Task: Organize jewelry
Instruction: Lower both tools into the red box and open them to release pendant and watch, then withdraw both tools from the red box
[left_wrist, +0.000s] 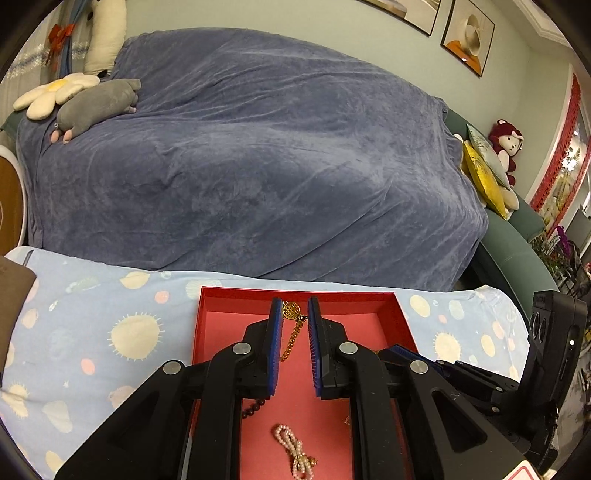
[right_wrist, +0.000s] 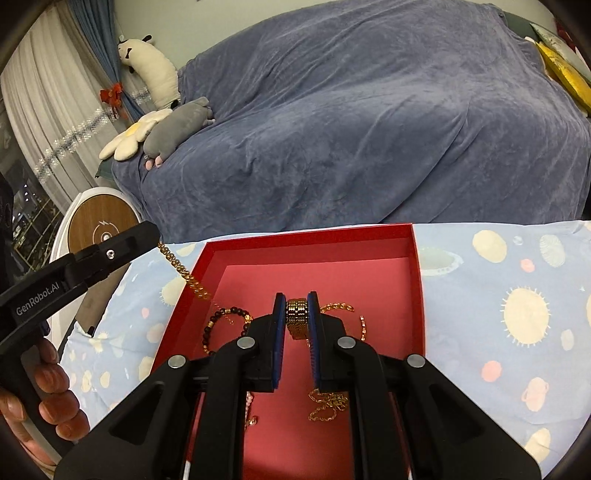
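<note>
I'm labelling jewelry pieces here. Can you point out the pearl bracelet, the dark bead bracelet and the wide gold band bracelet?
pearl bracelet (left_wrist: 291, 448): left wrist view, on its looped strands.
dark bead bracelet (right_wrist: 221, 314): right wrist view, on its upper arc.
wide gold band bracelet (right_wrist: 297, 314): right wrist view, on the links between the pads.

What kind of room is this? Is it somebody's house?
Most likely a living room at home. A big sofa under a blue blanket holds plush toys, framed pictures hang on the wall, and curtains cover a window.
</note>
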